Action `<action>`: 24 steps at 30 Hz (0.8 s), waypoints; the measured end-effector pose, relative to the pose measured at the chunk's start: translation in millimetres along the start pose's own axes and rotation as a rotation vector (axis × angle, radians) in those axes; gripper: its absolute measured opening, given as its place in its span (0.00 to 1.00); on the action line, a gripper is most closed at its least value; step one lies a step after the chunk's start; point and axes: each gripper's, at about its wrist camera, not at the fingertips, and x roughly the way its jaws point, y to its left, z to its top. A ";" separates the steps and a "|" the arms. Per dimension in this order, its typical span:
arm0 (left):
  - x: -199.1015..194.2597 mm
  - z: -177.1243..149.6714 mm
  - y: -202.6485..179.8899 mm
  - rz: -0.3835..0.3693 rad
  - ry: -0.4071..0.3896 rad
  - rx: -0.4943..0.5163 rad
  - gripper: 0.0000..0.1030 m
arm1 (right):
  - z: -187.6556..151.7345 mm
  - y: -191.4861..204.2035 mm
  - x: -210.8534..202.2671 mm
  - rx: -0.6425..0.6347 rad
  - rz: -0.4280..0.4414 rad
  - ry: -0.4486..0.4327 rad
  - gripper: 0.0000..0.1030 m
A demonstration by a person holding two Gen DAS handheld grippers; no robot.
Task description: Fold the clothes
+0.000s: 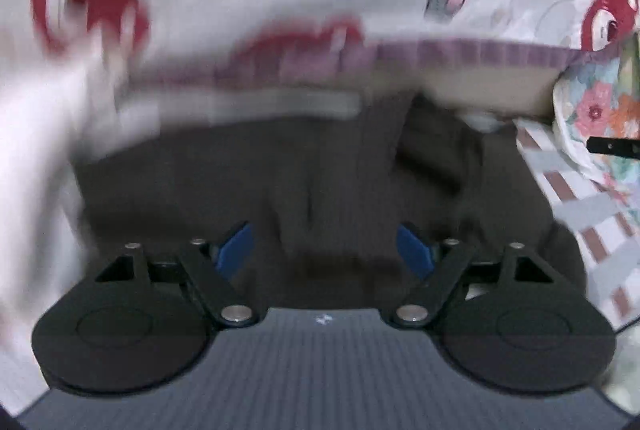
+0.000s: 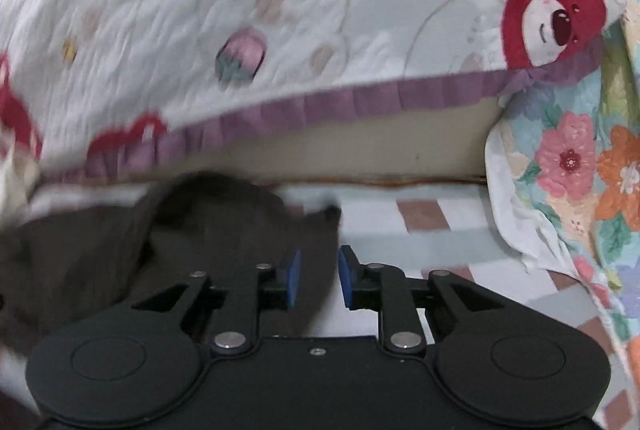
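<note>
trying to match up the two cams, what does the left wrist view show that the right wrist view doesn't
Only the left wrist view: the wide-open left gripper over the middle of the dark brown garment, and a thin black bar at the right edge.
Only the right wrist view: the narrowly open right gripper at the garment's right edge, and a sharp red bear face.
Both: the white bear-print quilt with purple trim, floral fabric, checked sheet.
</note>
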 end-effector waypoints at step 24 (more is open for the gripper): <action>37.8 -20.2 3.5 -0.088 0.139 0.053 0.51 | -65.2 153.3 38.1 -0.526 0.067 0.267 0.56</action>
